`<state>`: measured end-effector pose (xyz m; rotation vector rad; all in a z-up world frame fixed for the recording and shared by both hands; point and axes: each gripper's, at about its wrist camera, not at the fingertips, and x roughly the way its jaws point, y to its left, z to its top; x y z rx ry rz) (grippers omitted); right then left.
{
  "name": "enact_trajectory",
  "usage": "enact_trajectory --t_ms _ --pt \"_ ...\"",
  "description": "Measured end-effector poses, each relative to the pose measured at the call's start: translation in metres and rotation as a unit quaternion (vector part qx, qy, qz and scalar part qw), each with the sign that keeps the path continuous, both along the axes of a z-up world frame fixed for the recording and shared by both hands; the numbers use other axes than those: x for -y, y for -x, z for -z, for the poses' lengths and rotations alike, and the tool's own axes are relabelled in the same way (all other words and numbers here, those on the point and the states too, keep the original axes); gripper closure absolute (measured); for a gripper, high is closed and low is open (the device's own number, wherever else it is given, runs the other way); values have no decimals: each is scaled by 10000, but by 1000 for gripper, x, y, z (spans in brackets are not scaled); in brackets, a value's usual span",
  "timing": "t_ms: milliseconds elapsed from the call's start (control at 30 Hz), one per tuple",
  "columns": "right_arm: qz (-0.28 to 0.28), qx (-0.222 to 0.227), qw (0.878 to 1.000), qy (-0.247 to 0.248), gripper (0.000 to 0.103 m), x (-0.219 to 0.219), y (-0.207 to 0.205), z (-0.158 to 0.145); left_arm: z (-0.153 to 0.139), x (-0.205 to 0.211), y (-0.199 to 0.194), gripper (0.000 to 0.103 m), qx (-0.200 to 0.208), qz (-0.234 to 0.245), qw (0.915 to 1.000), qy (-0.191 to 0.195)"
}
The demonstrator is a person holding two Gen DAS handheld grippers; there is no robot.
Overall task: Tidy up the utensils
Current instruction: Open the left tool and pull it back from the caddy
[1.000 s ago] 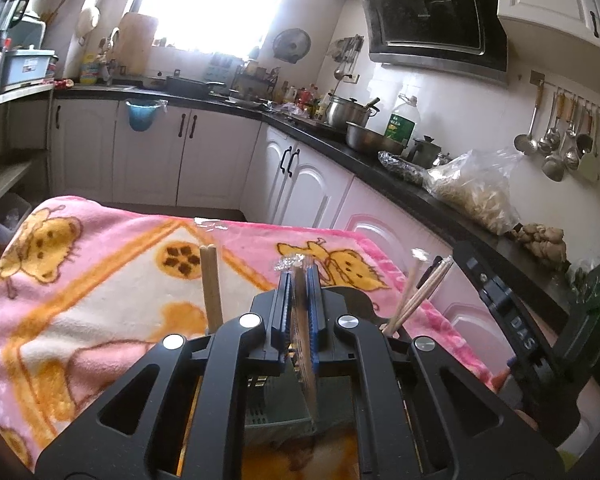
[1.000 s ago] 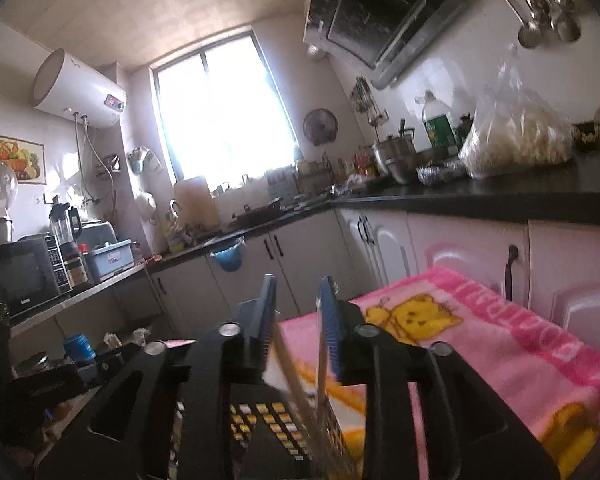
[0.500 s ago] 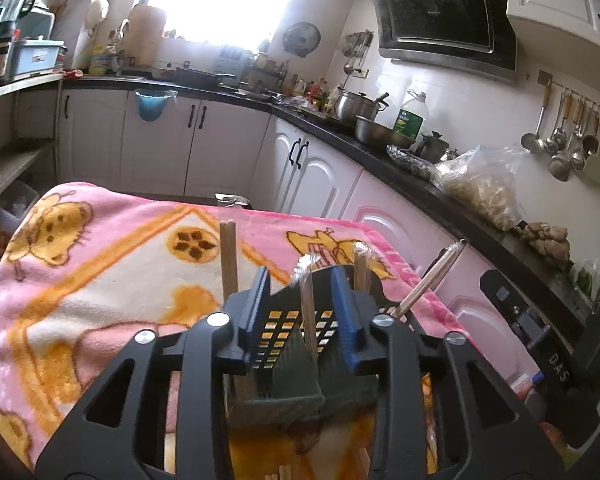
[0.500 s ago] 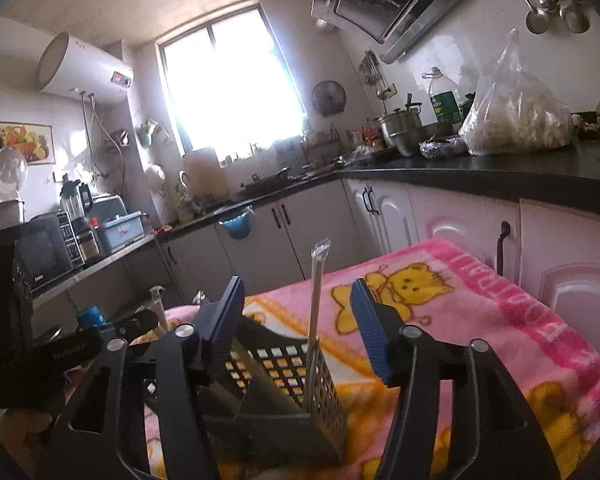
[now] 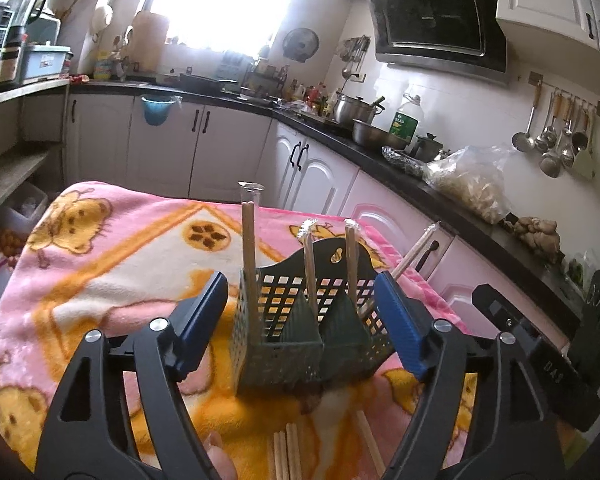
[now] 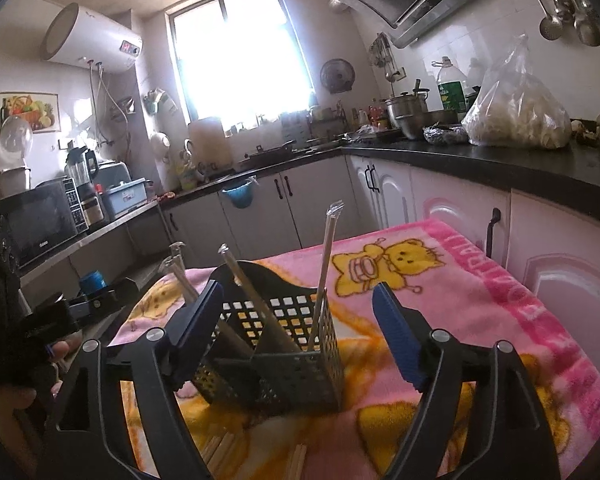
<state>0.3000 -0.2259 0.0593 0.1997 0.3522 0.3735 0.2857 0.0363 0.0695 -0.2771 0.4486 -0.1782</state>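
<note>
Two hand-held grippers face a dark perforated utensil basket (image 5: 312,320) standing on a pink cartoon blanket (image 5: 112,248) that covers the surface in a home kitchen. The left hand-held gripper (image 5: 302,320) has just been opening its jaws, which now stand wide apart with the basket straight ahead between the blue pads and neither pad pressing on it. The right hand-held gripper (image 6: 296,328) has likewise just been opening and stands wide; the basket sits ahead of it, close to its left pad, with nothing clamped. Four bundles of wrapped chopsticks (image 5: 249,256) already stand in the basket's compartments: one tall and upright at the near left corner in the left view, two beside each other toward the middle, and one leaning out past the right pad. By the look of it, this part of the sorting is done and both tools are free. Work remains, though: several loose chopsticks (image 5: 288,456) lie flat on the blanket just below the left hand-held gripper, in front of the basket, and more pale sticks (image 6: 220,450) show low in the right view, under that tool. How many are left cannot be counted, since the gripper bodies hide much of the near blanket.
</note>
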Motion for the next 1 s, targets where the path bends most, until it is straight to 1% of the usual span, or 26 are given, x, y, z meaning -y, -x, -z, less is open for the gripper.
enact_trajectory --t_ms 67,100,200,300,467,567,767,1000 --pt "-19 1 10000 26 27 0 6 -3 -2 -2 6 34 15 -17 10000 5" --pt "-27 5 10000 31 27 0 9 -5 -3 -3 9 30 17 -14 10000 16" --pt "-82 14 9999 63 25 0 17 -9 -5 -3 18 29 50 -8 10000 3" --pt "-125 8 9998 122 25 1 24 -12 -7 -3 28 26 76 5 10000 3" --pt "-207 16 9994 269 24 0 40 -17 -10 -1 41 24 97 52 9999 -48" --pt "-234 44 9991 362 24 0 47 -19 -12 1 51 19 142 62 9998 -84" --pt "-348 96 9981 490 24 1 65 -18 -13 0 71 17 219 65 9997 -129" --pt "-445 71 9974 566 23 5 84 -17 -5 -3 89 16 164 48 9998 -100"
